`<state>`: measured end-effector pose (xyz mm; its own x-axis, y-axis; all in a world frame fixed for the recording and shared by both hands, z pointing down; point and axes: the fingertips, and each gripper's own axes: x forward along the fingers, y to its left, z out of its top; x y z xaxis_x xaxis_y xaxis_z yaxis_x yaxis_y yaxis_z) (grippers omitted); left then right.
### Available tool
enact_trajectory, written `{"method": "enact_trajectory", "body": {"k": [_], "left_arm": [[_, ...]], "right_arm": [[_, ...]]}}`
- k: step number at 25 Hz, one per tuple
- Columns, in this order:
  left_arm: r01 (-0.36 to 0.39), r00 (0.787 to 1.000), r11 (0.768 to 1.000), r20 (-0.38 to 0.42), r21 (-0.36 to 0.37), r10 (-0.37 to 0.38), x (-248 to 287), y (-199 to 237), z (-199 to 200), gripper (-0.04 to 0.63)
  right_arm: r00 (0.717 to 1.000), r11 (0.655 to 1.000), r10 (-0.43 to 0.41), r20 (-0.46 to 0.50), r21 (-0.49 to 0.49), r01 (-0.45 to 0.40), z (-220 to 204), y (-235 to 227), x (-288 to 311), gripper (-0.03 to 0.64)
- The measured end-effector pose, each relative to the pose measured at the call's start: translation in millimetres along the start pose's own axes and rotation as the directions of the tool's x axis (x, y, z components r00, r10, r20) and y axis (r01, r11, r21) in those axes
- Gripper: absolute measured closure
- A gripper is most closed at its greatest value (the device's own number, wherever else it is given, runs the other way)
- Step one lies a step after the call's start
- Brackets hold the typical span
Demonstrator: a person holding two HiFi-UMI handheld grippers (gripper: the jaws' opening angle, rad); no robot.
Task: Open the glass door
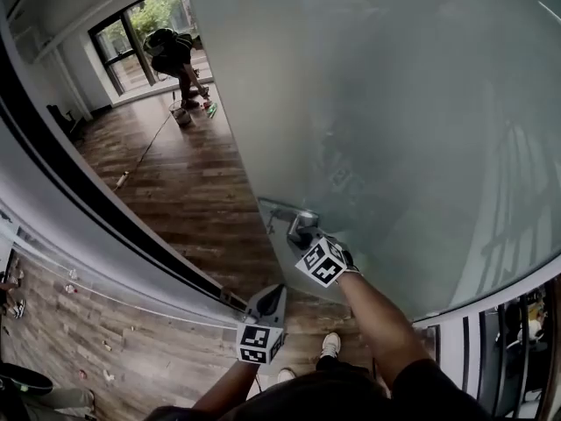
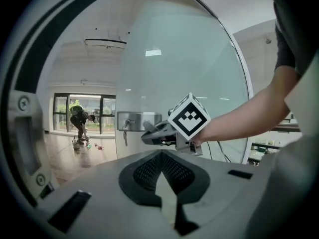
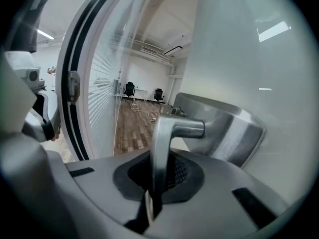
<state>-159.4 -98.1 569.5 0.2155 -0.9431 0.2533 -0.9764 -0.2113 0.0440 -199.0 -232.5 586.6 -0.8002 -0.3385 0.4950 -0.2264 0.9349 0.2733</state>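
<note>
- Far left, head view: black door frame [image 1: 79, 191] runs diagonally. Wood floor [image 1: 175, 182] shows in the gap btw frame & door edge, so the door stands off the frame.
- Upper left, far bkgd: a person [image 1: 175, 55] bends over by a window [image 1: 131, 38], w/ small items on the floor at their feet.
- Low centre-left: left gripper [image 1: 270, 295] is held in free air, apart from door & handle, tips aimed toward the handle. In its own view the jaws are together w/ nothing btw them [image 2: 167, 195].
- Just right of it & higher: right gripper [image 1: 302, 232] is at the door's edge, arm reaching in from below, w/ its marker cube [image 1: 323, 261] facing up.
- Right gripper view: jaws closed narrow on the metal handle [image 3: 162, 148]. The lever runs down btw the 2 jaws, and the right gripper [image 3: 149, 203] clamps its lower part.
- Handle joins a brushed-metal lock plate [image 3: 224, 128] fixed on the glass. In the left gripper view, what looks like a key [image 2: 125, 133] hangs from the plate's left end.
- Right: frosted glass door [image 1: 394, 103] fills most of the head view, w/ faint reflections on it.
</note>
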Motion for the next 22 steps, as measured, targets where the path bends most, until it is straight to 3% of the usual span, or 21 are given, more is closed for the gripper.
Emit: {"method": "enact_trajectory", "body": {"k": [4,14,22], "left_arm": [[-0.041,0.999,0.999,-0.03,-0.02,0.04,27,3,5,0.597],[-0.163,0.987,0.986,-0.004,-0.033,0.163,101,22,36,0.597],[-0.151,0.988,0.988,-0.017,-0.044,0.151,169,12,49,0.597]], "right_arm": [[1.0,0.999,-0.012,-0.014,0.039,0.013,-5,-28,8,0.6],[0.997,0.989,-0.036,-0.066,0.141,0.045,-22,-135,32,0.6],[0.992,0.974,-0.081,-0.094,0.202,0.098,-49,-233,40,0.6]]}}
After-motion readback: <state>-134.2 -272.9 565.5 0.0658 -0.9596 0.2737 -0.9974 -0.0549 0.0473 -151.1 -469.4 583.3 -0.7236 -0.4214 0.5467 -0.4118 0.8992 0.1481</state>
